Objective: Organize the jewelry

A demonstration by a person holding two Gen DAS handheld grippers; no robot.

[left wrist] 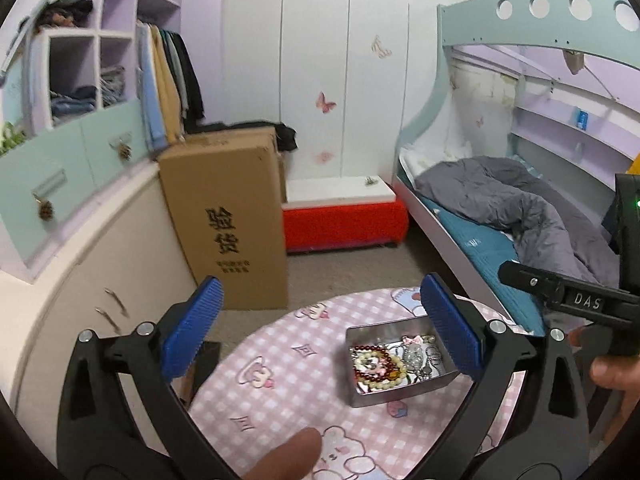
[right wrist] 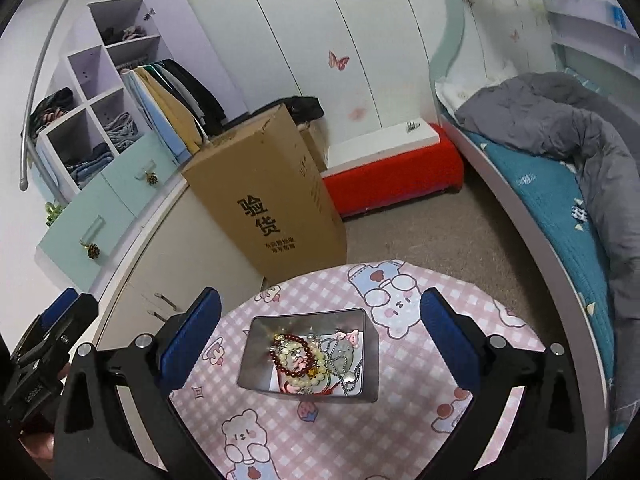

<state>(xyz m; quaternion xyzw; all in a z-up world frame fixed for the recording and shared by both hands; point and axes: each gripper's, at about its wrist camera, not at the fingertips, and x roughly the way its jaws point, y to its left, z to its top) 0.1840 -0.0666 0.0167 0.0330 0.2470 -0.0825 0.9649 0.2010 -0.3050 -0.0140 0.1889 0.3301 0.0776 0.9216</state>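
Note:
A shiny metal tin (left wrist: 362, 335) (right wrist: 256, 356) stands on a round table with a pink checked cloth (left wrist: 280, 380) (right wrist: 420, 380). It holds a tangle of jewelry: a dark red bead bracelet (right wrist: 289, 340) (left wrist: 366, 350), a pale bead bracelet (right wrist: 306, 376) (left wrist: 384, 378), silver chains with a heart pendant (right wrist: 349, 377) and a pink bow piece (right wrist: 352, 336) (left wrist: 413, 340). My left gripper (left wrist: 320, 328) is open and empty above the table, left of the tin. My right gripper (right wrist: 320, 332) is open and empty, hovering just above the tin; its body shows in the left wrist view (left wrist: 568, 296).
A tall cardboard box (left wrist: 228, 216) (right wrist: 272, 196) stands on the floor behind the table. A low cabinet (left wrist: 100, 264) with drawers runs along the left. A red bench (left wrist: 344, 220) sits by the wardrobe. A bed with a grey duvet (left wrist: 512, 208) (right wrist: 560, 128) is at the right.

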